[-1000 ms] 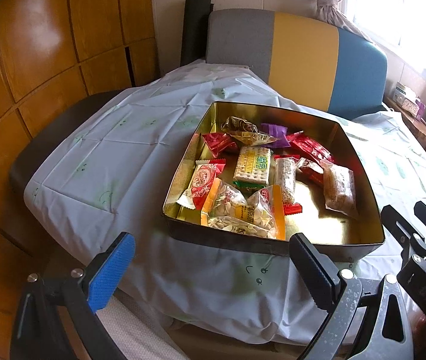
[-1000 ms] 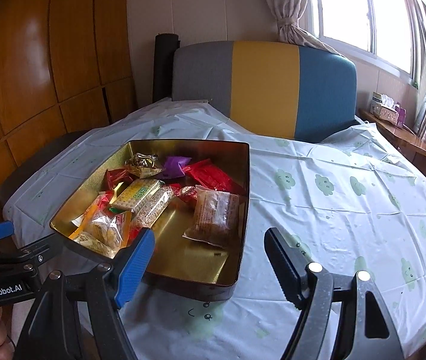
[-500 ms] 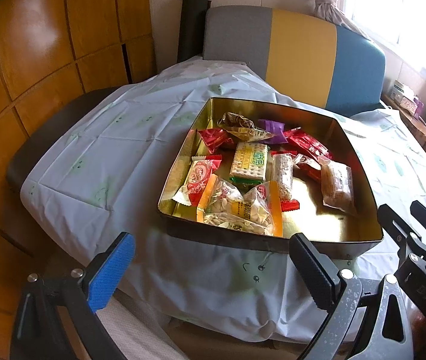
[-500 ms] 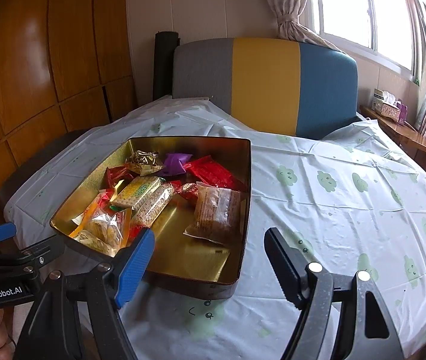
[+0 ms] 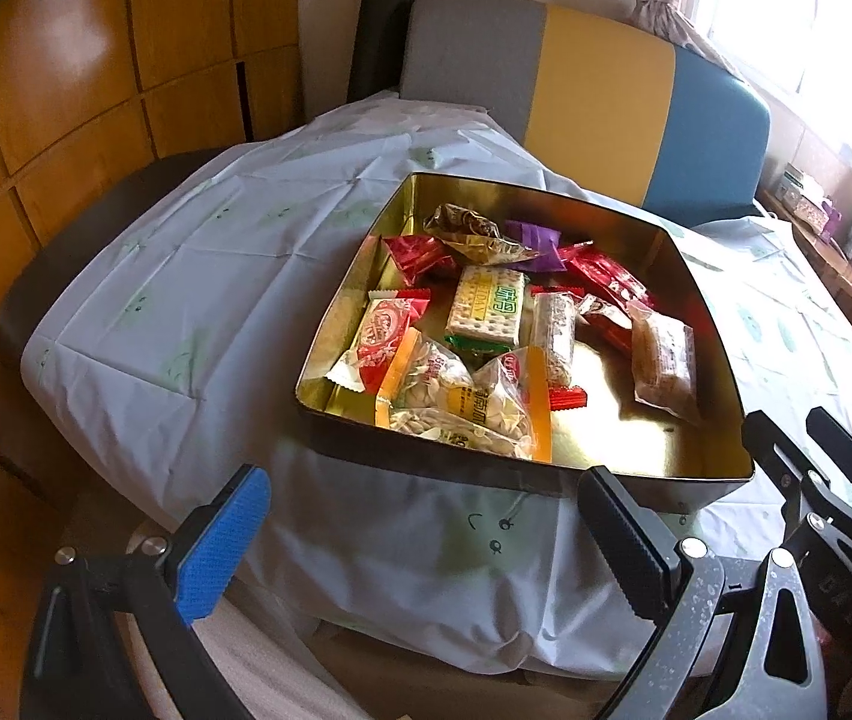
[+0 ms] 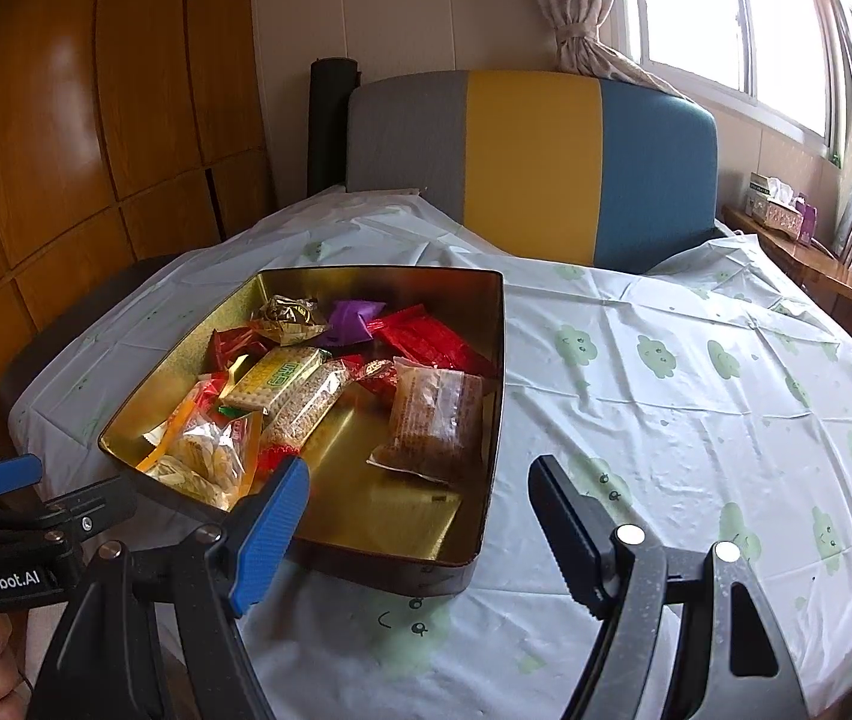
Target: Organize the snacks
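Presently on the table: one gold tin (image 5: 696, 324), lidless, standing on a cloud-print tablecloth (image 6: 696, 372) near the table's front edge.

Contents, all inside the tin, lying loose and overlapping toward its far-left part:
- cracker pack (image 5: 489, 306), middle;
- seed packets (image 5: 468, 402), two, front-left corner;
- red-and-white wrapped sweet (image 5: 381, 330), left wall;
- sesame bar (image 5: 555, 330);
- clear-wrapped brown cake (image 6: 435, 414), lying apart on the right;
- red wrappers (image 6: 426, 336), purple sachet (image 5: 534, 237), gold foil packet (image 5: 474, 237), at the back.

No snack shows on the cloth outside the tin.

Left gripper (image 5: 420, 531): fingers spread wide, holding nothing, short of the tin's near wall. Right gripper (image 6: 420, 510): likewise wide and empty, at the tin's near right corner.

Progress: snacks are gathered in the tin yet unsorted. This fits either collecting finished, or arranging within the tin yet to come; the pictures do not settle which.
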A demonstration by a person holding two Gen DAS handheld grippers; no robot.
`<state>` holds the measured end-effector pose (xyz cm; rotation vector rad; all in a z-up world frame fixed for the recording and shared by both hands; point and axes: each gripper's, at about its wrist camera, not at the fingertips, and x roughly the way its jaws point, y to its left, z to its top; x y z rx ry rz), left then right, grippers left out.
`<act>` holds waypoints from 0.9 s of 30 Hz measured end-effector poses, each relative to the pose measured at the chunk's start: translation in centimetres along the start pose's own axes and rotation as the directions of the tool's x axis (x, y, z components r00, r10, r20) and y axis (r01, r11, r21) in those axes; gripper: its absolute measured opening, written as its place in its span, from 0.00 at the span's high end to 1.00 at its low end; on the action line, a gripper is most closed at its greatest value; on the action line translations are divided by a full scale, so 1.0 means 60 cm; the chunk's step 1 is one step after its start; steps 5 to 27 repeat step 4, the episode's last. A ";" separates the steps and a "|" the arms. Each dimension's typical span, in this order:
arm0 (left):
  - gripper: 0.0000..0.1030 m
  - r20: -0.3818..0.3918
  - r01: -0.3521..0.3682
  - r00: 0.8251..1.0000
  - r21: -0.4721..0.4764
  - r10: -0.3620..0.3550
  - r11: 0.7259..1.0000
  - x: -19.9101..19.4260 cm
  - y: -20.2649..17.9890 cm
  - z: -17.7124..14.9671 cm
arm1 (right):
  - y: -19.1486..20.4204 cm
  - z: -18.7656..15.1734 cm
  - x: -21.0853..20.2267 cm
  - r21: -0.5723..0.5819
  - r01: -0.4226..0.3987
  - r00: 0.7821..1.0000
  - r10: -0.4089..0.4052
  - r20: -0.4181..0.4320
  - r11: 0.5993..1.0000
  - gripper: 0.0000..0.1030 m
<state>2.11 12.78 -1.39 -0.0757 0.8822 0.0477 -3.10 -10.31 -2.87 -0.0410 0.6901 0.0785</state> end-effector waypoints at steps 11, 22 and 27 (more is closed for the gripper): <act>0.00 0.035 -0.036 0.999 0.031 0.035 0.999 -0.005 -0.008 -0.001 | -0.002 0.000 0.001 0.001 -0.001 1.000 0.001 0.000 1.000 0.25; 0.00 0.035 -0.036 0.999 0.031 0.035 0.999 -0.005 -0.008 -0.001 | -0.002 0.000 0.001 0.001 -0.001 1.000 0.001 0.000 1.000 0.25; 0.00 0.035 -0.036 0.999 0.031 0.035 0.999 -0.005 -0.008 -0.001 | -0.002 0.000 0.001 0.001 -0.001 1.000 0.001 0.000 1.000 0.25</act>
